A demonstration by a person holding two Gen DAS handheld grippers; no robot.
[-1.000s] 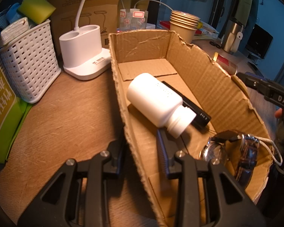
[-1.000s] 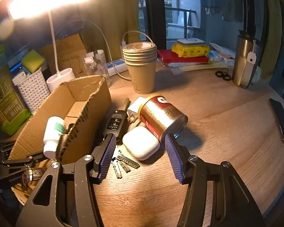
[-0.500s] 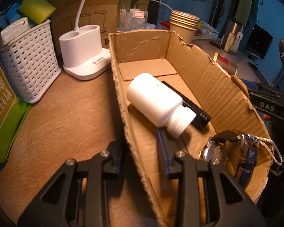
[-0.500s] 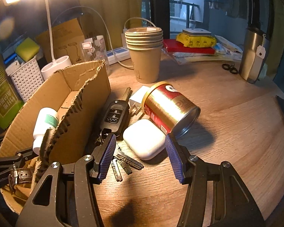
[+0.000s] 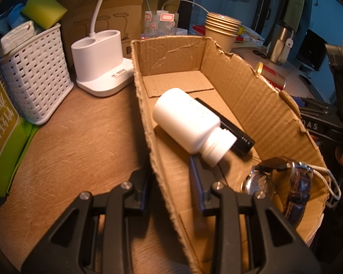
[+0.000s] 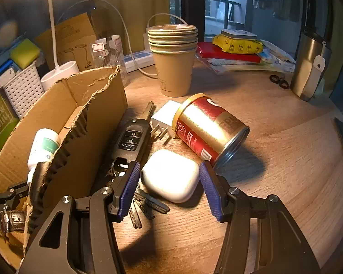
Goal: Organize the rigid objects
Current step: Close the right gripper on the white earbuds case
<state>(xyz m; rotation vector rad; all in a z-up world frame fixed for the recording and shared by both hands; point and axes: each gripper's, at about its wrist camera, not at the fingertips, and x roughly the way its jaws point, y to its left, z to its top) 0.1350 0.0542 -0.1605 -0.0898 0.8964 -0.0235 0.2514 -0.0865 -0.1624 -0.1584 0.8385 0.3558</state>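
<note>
My left gripper (image 5: 171, 180) is shut on the near side wall of the open cardboard box (image 5: 251, 96). In the box lie a white pill bottle (image 5: 189, 121), a black flat device (image 5: 231, 125) and a wristwatch (image 5: 295, 189). My right gripper (image 6: 171, 191) is open, its blue pads on either side of a white earbud case (image 6: 171, 175) on the table, not touching it. Beside the case lie a black car key (image 6: 131, 139) with loose keys (image 6: 146, 205), a white charger plug (image 6: 164, 118) and a red and gold can (image 6: 208, 127) on its side. The box also shows in the right wrist view (image 6: 89, 123).
A stack of paper cups (image 6: 173, 59), a steel tumbler (image 6: 308, 66), books and a yellow pack (image 6: 237, 43) stand behind. A white lamp base (image 5: 98, 61), a white basket (image 5: 32, 73) and a green box (image 5: 2, 127) stand left of the cardboard box.
My right gripper has moved forward and down until its open pads flank the white earbud case. My left gripper has stayed clamped on the box wall.
</note>
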